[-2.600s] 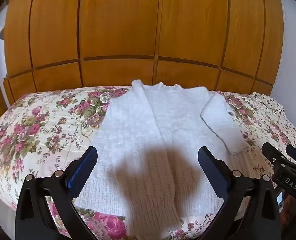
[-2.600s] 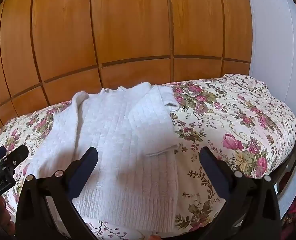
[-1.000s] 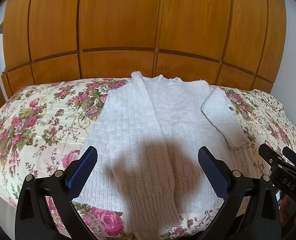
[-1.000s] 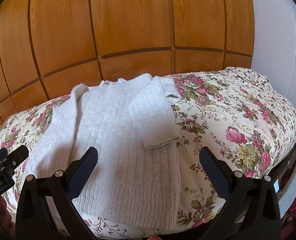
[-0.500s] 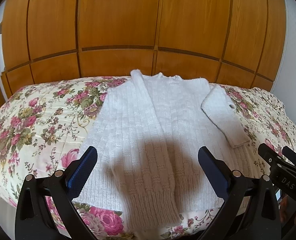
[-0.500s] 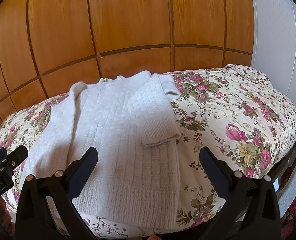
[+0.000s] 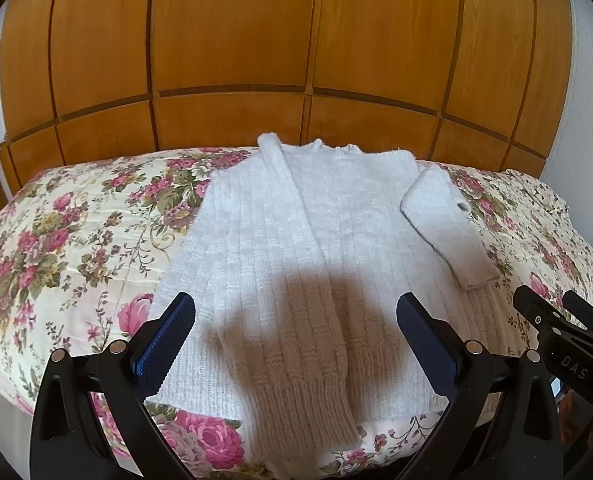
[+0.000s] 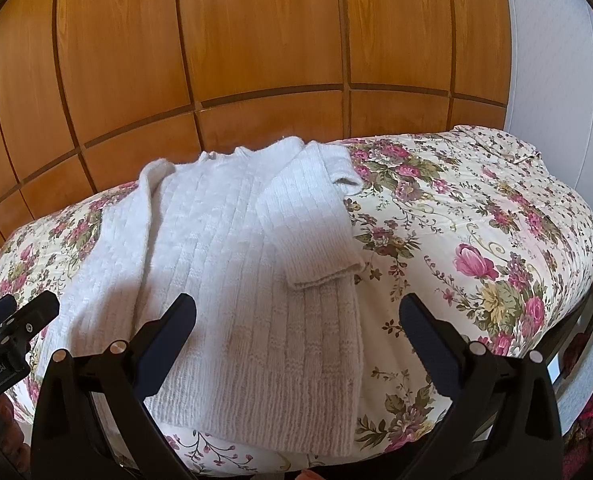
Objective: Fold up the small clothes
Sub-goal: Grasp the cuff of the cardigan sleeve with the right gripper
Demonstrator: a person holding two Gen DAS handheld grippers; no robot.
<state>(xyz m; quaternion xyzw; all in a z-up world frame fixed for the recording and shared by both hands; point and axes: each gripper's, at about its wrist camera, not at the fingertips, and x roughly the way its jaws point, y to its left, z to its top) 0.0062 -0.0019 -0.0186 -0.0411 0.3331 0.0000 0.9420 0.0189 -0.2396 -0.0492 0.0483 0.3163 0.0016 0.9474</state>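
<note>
Left wrist view, near to far: left gripper (image 7: 295,330) low centre, jaws spread wide, holding nothing; right gripper (image 7: 552,312) pokes in at the lower right edge. White knit sweater (image 7: 316,248) lies flat mid-frame on the floral bedspread (image 7: 56,240) — both sleeves folded over its body. Wooden wardrobe panels (image 7: 232,40) fill the top. Right wrist view: right gripper (image 8: 297,328) likewise wide apart and empty, sweater (image 8: 232,264) centre-left.

Bare floral bedspread (image 8: 476,240) lies open right of the white sweater (image 8: 236,280). More shows on its left. Wooden panelling (image 7: 296,60) closes off the far side.
</note>
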